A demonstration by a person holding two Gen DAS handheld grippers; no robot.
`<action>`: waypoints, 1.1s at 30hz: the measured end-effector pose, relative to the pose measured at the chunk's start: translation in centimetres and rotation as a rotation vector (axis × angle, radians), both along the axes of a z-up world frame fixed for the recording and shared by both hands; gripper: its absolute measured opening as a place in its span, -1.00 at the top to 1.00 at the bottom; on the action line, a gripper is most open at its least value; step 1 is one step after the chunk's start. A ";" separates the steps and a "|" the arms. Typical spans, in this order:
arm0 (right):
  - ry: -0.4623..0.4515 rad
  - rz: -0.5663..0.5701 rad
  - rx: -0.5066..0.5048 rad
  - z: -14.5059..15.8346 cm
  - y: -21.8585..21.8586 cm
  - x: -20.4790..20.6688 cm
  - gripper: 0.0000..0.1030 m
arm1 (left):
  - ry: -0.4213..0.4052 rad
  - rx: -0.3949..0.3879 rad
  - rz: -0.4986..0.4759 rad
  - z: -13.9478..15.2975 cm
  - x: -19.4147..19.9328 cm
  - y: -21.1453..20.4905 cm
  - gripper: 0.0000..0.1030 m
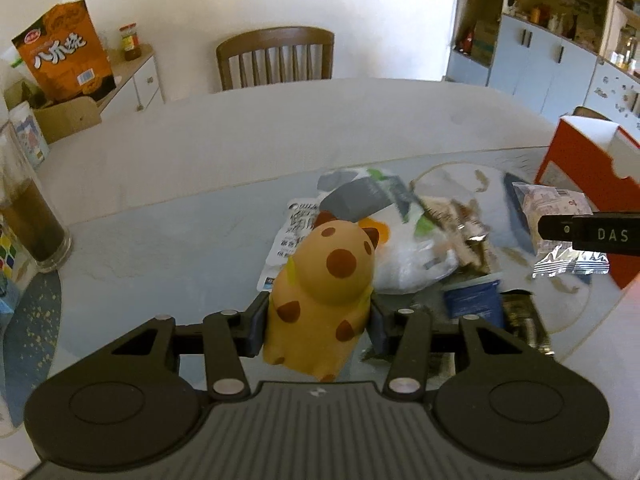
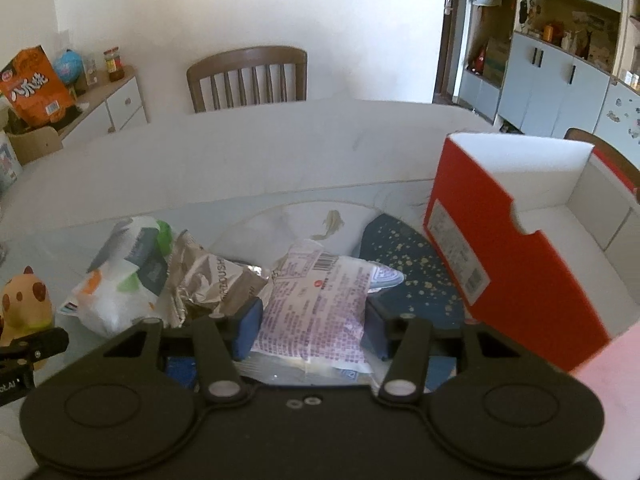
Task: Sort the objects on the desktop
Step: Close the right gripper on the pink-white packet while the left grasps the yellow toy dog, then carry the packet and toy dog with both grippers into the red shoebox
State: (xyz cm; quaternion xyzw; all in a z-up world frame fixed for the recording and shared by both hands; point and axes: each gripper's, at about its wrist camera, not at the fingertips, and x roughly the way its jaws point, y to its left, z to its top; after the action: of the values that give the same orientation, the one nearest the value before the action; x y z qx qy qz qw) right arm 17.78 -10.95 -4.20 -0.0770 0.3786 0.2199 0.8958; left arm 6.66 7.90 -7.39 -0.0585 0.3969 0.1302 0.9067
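Toy animal clamped in left gripper jaws, snack packet in right gripper; both need carrying to red box.

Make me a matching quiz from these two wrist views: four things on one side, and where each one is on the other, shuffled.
Things:
1. spotted yellow toy
2. pink-printed snack packet
3. red box
4. wooden chair

Places:
A. standing open on the table's right side
B. behind the table's far edge
C. clamped in the right tool
D. clamped in the left tool

Pairs: 1-D, 2-C, 3-A, 4-B
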 end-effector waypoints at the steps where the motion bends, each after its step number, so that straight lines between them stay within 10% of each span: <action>1: -0.005 -0.004 0.006 0.4 -0.2 -0.3 -0.05 | -0.005 -0.001 -0.007 0.4 -0.2 -0.1 0.08; 18: -0.069 -0.080 0.070 5.8 -5.4 -4.6 -0.05 | -0.066 -0.006 -0.152 6.6 0.1 -6.0 0.08; 33: -0.090 -0.036 0.108 8.1 -14.5 3.0 -0.05 | -0.126 -0.033 -0.204 9.4 9.3 -17.7 0.08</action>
State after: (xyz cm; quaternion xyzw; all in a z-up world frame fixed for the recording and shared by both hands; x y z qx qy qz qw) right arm 20.74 -25.43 3.95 -0.0317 0.3268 0.2201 0.9186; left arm 15.97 -9.78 2.00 -0.0406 0.3449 0.0269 0.9374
